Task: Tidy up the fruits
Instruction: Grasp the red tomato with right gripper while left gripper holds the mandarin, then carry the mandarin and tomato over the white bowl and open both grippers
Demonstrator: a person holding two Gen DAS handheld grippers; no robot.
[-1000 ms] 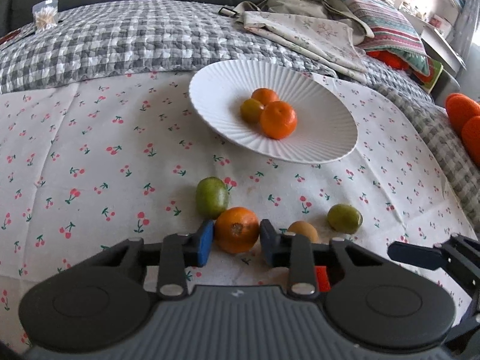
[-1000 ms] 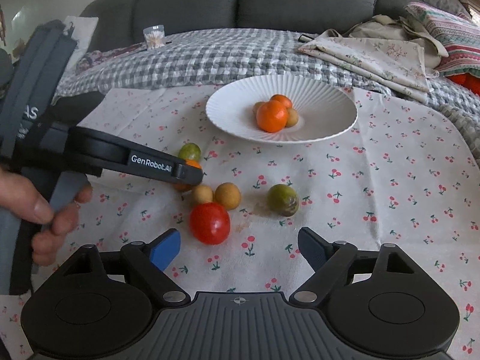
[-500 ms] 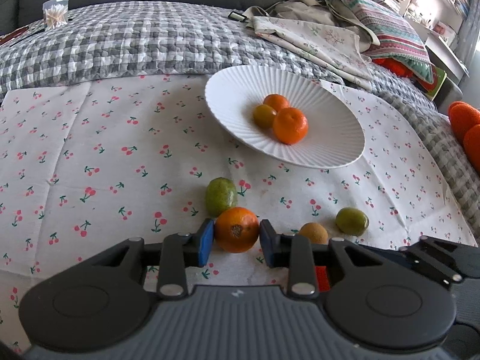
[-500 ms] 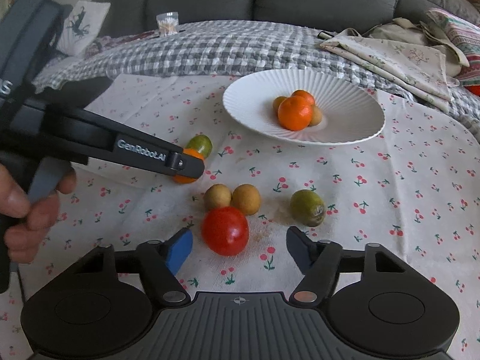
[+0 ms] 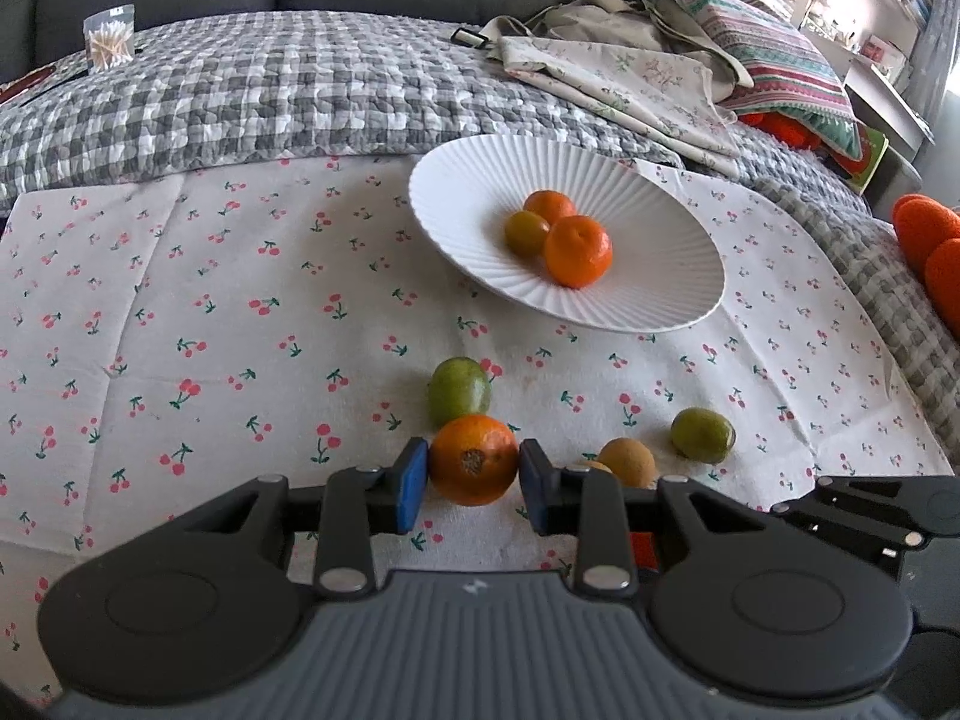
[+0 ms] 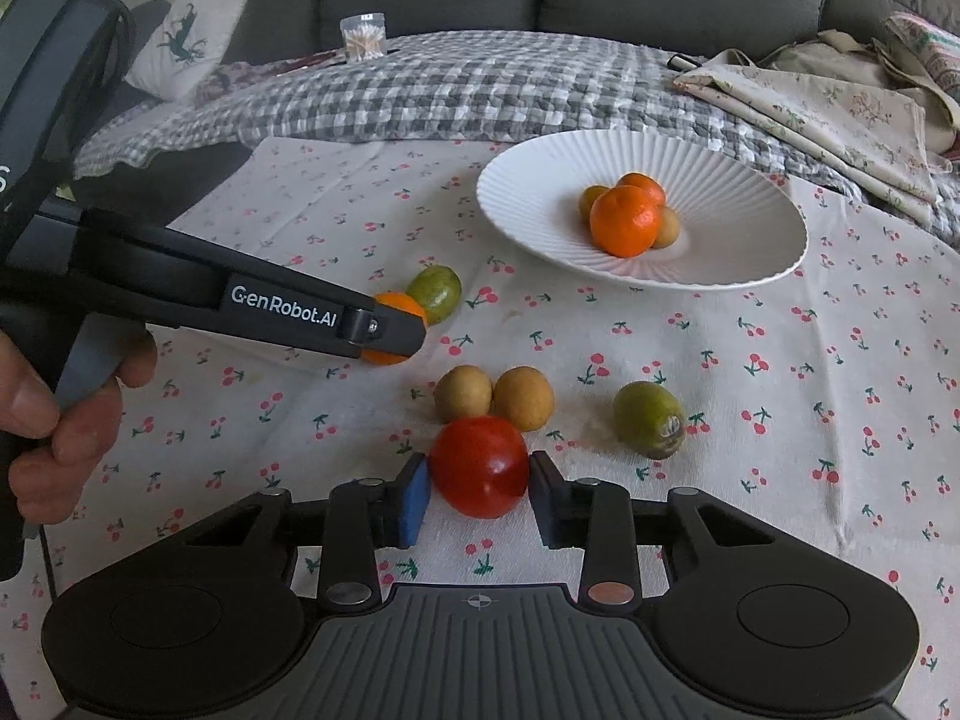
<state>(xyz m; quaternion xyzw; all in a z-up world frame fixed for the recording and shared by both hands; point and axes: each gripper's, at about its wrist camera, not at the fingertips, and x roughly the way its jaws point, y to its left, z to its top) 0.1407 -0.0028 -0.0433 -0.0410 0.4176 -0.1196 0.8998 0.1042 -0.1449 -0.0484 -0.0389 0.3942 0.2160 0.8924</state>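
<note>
On the cherry-print cloth (image 5: 180, 312), going left to right, the left hand-held gripper (image 5: 474, 483) has its blue pads pressed against both sides of an orange (image 5: 474, 459). A green fruit (image 5: 459, 391) sits just beyond that orange and touches it, on the way towards the white ribbed plate (image 5: 660, 252). The plate holds a large mandarin (image 5: 578, 251), a smaller one (image 5: 549, 207) behind it and a greenish-yellow fruit (image 5: 526, 233), all touching.

In the right wrist view, the person's hand (image 6: 54, 414) grips the left tool's handle at the far left. Right of it, two tan round fruits (image 6: 492, 399) lie side by side, just past a red tomato (image 6: 480, 465). The right hand-held gripper (image 6: 478, 501) has its fingers closed on either side of the tomato. A second green fruit with a brown scar (image 6: 648, 420) lies near to the right, apart from the others. Grey checked quilt (image 6: 456, 90) and folded floral fabric (image 6: 828, 114) lie behind the plate.

Half a second ago the right fingers stood wide apart with the tomato loose between them; now they have narrowed onto it. The left grip on the orange is unchanged.
</note>
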